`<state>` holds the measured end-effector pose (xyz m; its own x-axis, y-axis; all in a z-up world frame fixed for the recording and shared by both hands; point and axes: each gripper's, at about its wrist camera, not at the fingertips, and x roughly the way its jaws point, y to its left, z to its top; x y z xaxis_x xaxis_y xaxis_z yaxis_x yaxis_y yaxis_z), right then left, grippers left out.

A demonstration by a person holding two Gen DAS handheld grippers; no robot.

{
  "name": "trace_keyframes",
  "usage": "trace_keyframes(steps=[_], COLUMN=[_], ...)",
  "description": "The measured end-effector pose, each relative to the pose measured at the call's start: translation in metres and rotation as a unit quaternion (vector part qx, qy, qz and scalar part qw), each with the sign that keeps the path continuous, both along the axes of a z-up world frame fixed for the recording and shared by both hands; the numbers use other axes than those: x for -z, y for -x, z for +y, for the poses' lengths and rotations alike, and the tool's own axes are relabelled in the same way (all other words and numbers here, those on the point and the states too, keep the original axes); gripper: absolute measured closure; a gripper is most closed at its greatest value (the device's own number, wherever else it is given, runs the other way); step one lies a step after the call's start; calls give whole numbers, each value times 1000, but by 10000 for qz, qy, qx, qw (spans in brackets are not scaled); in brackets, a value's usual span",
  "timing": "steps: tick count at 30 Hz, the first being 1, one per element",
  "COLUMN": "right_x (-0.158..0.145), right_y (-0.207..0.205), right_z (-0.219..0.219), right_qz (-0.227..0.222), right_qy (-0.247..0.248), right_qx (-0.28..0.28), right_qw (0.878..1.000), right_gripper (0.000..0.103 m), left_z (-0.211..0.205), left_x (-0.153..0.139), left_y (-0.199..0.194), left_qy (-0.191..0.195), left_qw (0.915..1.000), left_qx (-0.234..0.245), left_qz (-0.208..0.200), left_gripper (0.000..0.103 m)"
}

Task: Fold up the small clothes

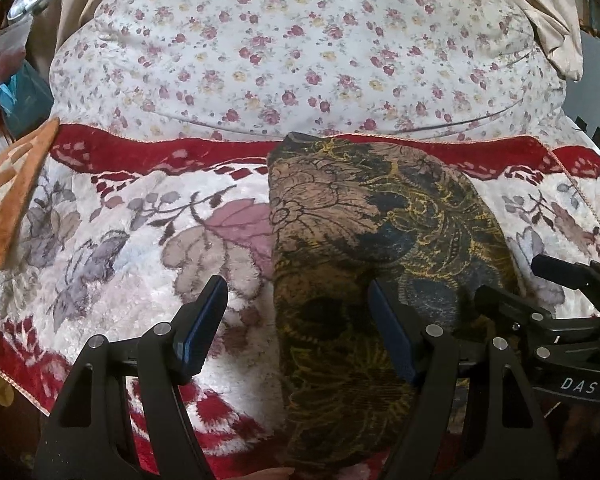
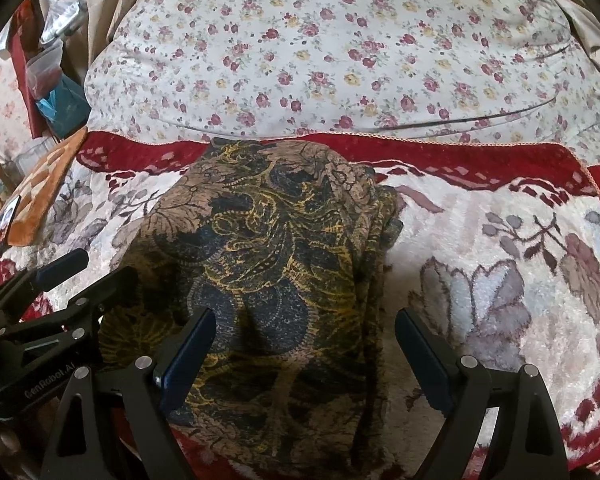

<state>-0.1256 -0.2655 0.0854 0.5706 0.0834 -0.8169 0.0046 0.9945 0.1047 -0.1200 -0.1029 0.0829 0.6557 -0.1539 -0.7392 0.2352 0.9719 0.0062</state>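
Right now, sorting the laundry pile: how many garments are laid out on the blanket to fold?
1. A single dark patterned garment lies lengthwise on the floral blanket, below the left gripper and right gripper, both open. Others may lie out of view.

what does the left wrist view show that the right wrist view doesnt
Only the left wrist view shows the left edge of the dark brown and gold patterned garment between the left gripper jaws, plus the right gripper beside it at right. Only the right wrist view shows the garment's layered right edge and the wide pale floral stretch of the red-bordered plush blanket beyond it. Both share the folded garment lying on that blanket, the white rose-print quilt behind, the orange checked cloth at left, and open jaws holding nothing.
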Motion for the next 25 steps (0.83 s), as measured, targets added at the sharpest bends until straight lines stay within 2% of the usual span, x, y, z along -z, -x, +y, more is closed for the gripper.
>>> trace_keyframes(steps=[15, 25], right_x=[3, 4], right_y=[-2, -4], right_z=[5, 3], right_qz=[58, 72], right_qy=[52, -15], right_qx=[-43, 3], right_qw=[10000, 10000], right_gripper=[13, 13], left_z=[5, 14], left_x=[6, 7], left_y=[-3, -12], left_qy=[33, 342], left_qw=[10000, 9991], left_qx=[-63, -27], left_qz=[62, 240], left_gripper=[30, 30])
